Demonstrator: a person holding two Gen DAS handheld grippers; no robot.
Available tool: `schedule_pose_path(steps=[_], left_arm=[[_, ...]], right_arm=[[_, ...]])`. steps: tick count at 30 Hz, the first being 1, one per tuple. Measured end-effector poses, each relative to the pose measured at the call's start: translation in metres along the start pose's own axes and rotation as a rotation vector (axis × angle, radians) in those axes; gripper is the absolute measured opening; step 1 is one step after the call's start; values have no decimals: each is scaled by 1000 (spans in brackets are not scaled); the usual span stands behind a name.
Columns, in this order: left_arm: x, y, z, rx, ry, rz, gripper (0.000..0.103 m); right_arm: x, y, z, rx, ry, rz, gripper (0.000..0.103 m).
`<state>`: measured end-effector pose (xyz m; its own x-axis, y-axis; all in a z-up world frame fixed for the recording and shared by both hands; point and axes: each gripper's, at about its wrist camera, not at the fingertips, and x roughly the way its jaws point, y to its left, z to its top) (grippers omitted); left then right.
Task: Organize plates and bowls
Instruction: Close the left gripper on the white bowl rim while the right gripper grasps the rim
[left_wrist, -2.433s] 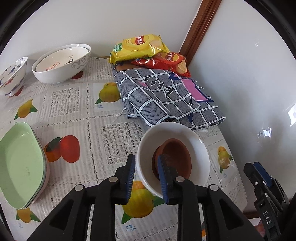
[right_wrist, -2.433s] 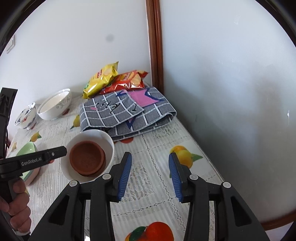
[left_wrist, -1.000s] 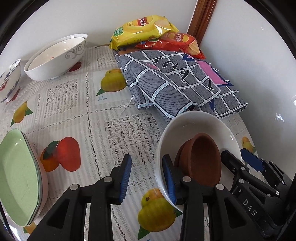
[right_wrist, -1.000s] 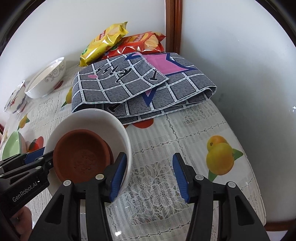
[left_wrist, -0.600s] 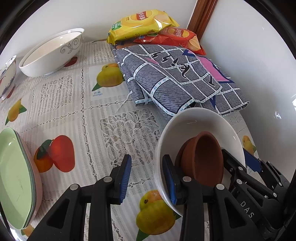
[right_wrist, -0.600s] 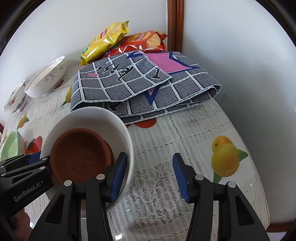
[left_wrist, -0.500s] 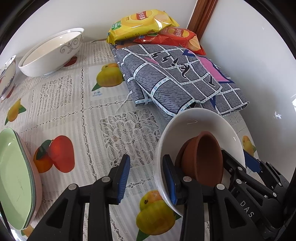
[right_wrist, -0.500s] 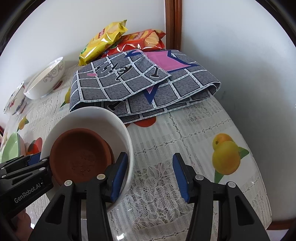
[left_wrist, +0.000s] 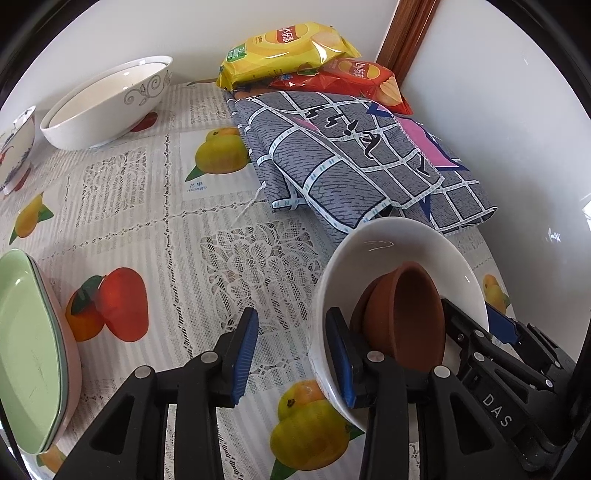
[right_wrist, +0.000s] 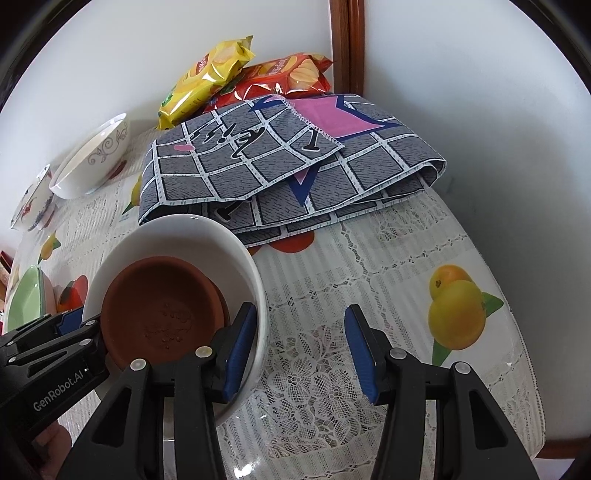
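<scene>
A white bowl holds a brown clay bowl and sits tilted at the table's near right. My left gripper is open, its right finger inside the white bowl's rim and its left finger outside. My right gripper is open too, with its left finger inside the white bowl against the clay bowl and its right finger outside over the cloth. Stacked green plates lie at the left edge.
A large white patterned bowl and a small painted bowl stand at the back left. A folded grey checked cloth and chip bags fill the back right corner by the wall. The table's edge runs close on the right.
Both grippers have closed in on the white bowl, each straddling its rim from opposite sides. The bowl now sits tilted. The left jaws have opened a little wider.
</scene>
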<state>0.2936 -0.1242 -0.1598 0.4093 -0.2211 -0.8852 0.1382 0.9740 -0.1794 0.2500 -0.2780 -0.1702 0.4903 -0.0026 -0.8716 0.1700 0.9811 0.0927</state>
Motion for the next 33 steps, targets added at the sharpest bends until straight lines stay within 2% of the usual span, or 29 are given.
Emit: schedule_pose_path(steps=[7, 15, 22, 27, 30, 31, 33], left_arm=[[0, 0, -1, 0, -3, -12, 32], [1, 0, 0, 2, 1, -13, 32], [0, -2, -1, 2, -6, 0, 32], [0, -2, -1, 2, -8, -2, 31], [0, -2, 0, 6, -2, -35, 19], [0, -3, 1, 3, 1, -42, 13], [0, -6, 1, 7, 0, -41, 13]], right_arm=[[-1, 2, -1, 0, -13, 13, 43], [-1, 2, -3, 17, -39, 12, 43], [1, -3, -4, 74, -32, 41, 42], [1, -1, -3, 55, -20, 27, 42], [0, 3, -1, 28, -10, 30, 36], [0, 4, -1, 21, -10, 33, 31], [-1, 7, -1, 8, -11, 51, 22]])
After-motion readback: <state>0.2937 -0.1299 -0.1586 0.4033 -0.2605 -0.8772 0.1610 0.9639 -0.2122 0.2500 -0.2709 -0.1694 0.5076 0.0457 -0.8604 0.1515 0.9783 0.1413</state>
